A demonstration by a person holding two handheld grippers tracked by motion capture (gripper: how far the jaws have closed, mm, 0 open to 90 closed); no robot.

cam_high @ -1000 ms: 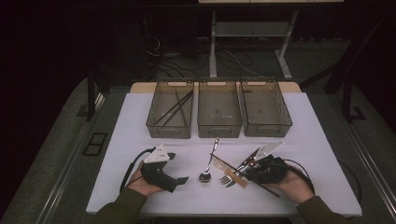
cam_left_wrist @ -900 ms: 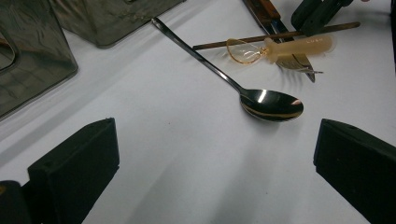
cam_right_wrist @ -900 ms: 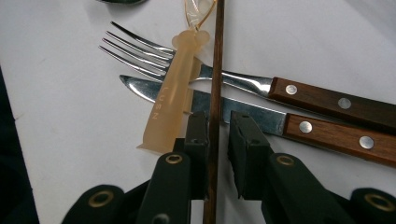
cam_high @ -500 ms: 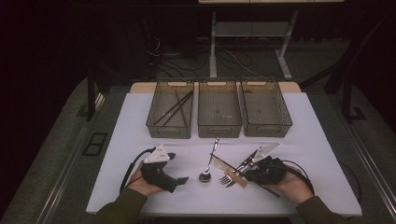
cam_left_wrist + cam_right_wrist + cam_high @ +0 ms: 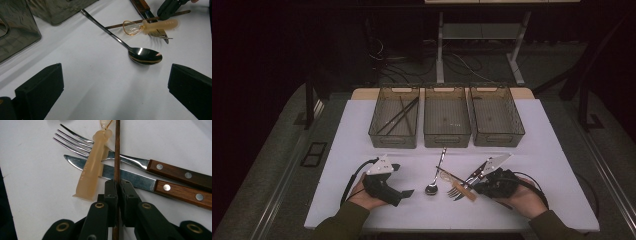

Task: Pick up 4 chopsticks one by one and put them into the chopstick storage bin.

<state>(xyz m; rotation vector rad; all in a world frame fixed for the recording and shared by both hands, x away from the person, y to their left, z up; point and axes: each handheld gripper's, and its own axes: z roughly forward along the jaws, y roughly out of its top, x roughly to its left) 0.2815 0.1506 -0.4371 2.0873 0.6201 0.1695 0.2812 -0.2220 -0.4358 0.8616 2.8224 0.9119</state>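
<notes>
My right gripper (image 5: pixel 118 185) is shut on a thin brown chopstick (image 5: pixel 116 150), which runs up between its pads; the jaws have just been closing on it. Under the stick lie a wood-handled fork (image 5: pixel 130 160), a wood-handled knife (image 5: pixel 140 181) and a beige rubbery chopstick helper (image 5: pixel 90 173). From above, the right gripper (image 5: pixel 475 178) sits at the front right, over the cutlery pile (image 5: pixel 457 190). My left gripper (image 5: pixel 402 179) rests open at the front left. Its jaws (image 5: pixel 115 82) face a steel spoon (image 5: pixel 145 55) lying apart from them.
Three clear bins stand in a row at the back: left (image 5: pixel 392 137), middle (image 5: pixel 447 137), right (image 5: pixel 499 137). The left bin holds dark chopsticks (image 5: pixel 399 114). The white tabletop (image 5: pixel 552 150) has free room at both sides.
</notes>
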